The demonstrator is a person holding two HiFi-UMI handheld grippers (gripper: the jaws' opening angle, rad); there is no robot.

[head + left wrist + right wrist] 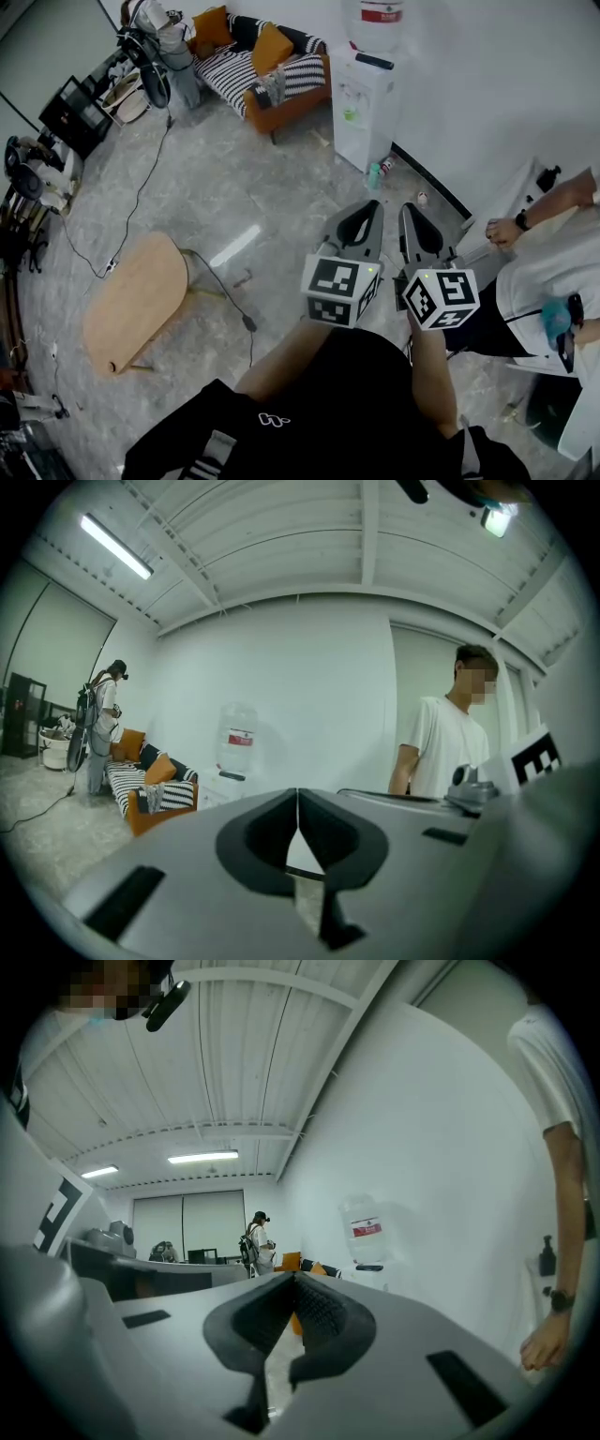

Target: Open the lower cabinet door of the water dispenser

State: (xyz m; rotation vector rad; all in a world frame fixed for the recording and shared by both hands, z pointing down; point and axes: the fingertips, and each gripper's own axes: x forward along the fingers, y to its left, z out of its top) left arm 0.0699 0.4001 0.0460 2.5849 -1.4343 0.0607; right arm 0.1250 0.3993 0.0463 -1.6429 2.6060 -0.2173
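Your left gripper (372, 206) and right gripper (411, 210) lie side by side near you. Both are clenched, jaws together, with nothing between them. The water dispenser (364, 108) stands far ahead against the white wall, just right of the striped sofa (272, 75) and well apart from both grippers. A person in a white shirt (553, 272) is at your right.

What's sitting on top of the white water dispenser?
A big water bottle with a red label, and a small dark thing beside it. The bottle hides whatever lies right under it.
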